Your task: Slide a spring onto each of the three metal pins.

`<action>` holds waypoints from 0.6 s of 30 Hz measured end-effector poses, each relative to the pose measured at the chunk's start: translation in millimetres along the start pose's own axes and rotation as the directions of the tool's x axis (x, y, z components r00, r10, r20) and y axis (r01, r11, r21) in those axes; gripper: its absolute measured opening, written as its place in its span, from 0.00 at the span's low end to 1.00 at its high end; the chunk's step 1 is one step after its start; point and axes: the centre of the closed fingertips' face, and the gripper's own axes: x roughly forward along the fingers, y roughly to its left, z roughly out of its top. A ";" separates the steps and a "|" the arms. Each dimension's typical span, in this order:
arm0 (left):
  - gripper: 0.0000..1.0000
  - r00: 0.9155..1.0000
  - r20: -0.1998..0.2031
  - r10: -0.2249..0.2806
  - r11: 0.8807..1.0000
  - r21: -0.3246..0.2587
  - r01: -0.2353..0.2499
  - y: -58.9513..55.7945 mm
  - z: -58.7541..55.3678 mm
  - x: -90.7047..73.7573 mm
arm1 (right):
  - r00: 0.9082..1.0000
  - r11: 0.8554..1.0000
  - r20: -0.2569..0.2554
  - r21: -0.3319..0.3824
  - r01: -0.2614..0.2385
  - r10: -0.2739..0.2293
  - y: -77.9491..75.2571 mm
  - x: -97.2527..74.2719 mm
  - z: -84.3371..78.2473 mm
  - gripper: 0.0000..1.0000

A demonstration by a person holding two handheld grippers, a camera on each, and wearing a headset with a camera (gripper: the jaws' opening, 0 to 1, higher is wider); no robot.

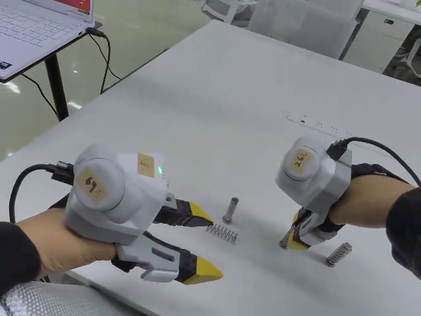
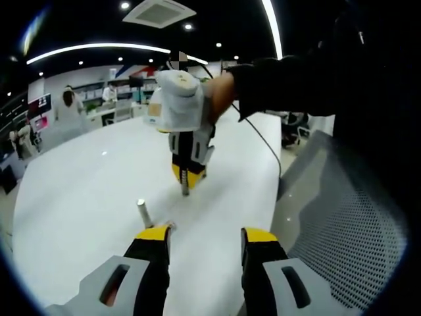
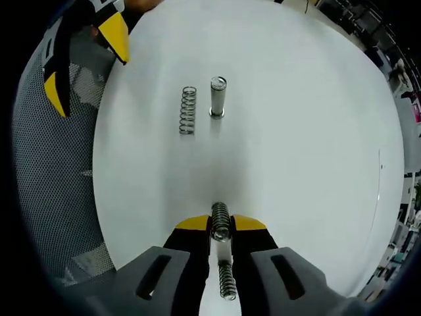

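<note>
An open laptop sits on a stand beside the white table.

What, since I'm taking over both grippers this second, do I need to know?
Left gripper: open, empty, above the table next to the loose spring.
Right gripper: shut on the held spring, tip down at the table; it seems to have a pin inside, but I cannot be sure.
Standing pin: upright and bare; the loose spring lies beside it, not touching.
Coiled piece: lies to the right of the right gripper, possibly a pin already sprung.
Left to do: at least the standing pin needs the loose spring.
</note>
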 end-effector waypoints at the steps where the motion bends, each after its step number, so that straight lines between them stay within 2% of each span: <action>1: 0.37 1.000 0.001 0.000 1.000 -0.001 0.000 0.0 0.1 0.0 | 1.000 1.000 0.000 0.002 -0.001 0.001 0.4 0.4 -0.2 0.09; 9: 0.37 1.000 0.000 -0.010 1.000 0.004 0.010 -2.8 0.0 0.8 | 1.000 1.000 0.009 0.017 -0.008 0.008 2.4 1.8 0.1 0.12; 18: 0.37 0.999 -0.005 -0.033 0.999 0.012 0.033 -7.4 -0.8 3.4 | 0.999 0.999 0.036 0.037 0.018 -0.019 1.2 -7.8 -2.5 0.15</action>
